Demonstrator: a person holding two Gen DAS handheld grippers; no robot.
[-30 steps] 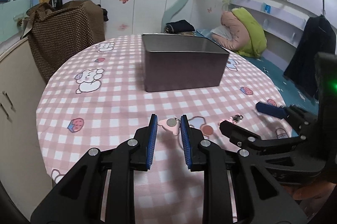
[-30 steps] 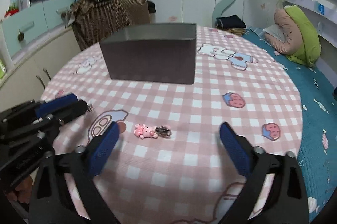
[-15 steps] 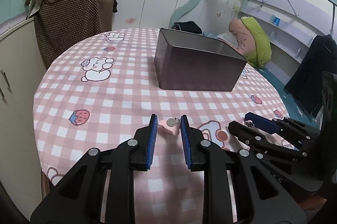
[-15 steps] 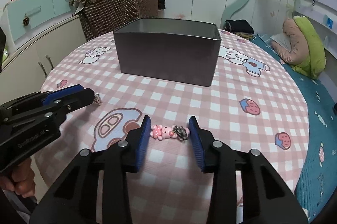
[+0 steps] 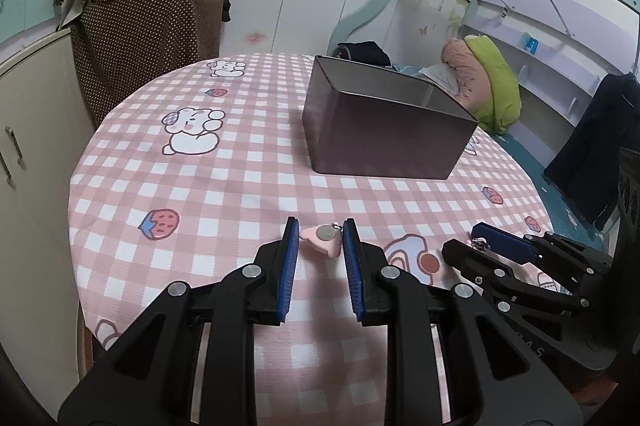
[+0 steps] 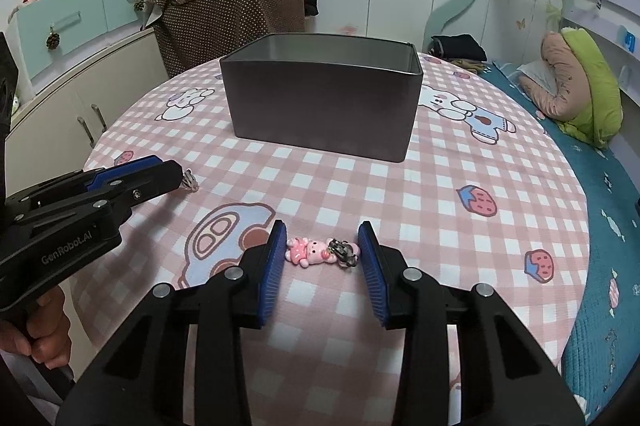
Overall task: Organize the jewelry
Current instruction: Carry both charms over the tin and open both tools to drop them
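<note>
A dark metal tin (image 5: 384, 133) stands open-topped at mid-table; it also shows in the right wrist view (image 6: 322, 105). My left gripper (image 5: 319, 240) is shut on a pale pink heart charm (image 5: 322, 242) with a round silver disc, held between the blue pads. My right gripper (image 6: 323, 250) is shut on a pink bear charm (image 6: 308, 250) with a dark metal clasp (image 6: 343, 250). The left gripper (image 6: 136, 177) shows at the left of the right wrist view, the right gripper (image 5: 504, 246) at the right of the left wrist view.
The round table (image 5: 224, 185) has a pink checked cloth with cartoon prints. A brown dotted bag (image 6: 224, 17) sits on a cabinet behind it. A bed with a green and pink pillow (image 6: 580, 85) lies to the right. White cabinets (image 5: 28, 129) stand left.
My right gripper closed from wide open onto the bear charm. Both grippers have risen and the tin looks nearer and lower in both views. The left gripper kept its hold.
</note>
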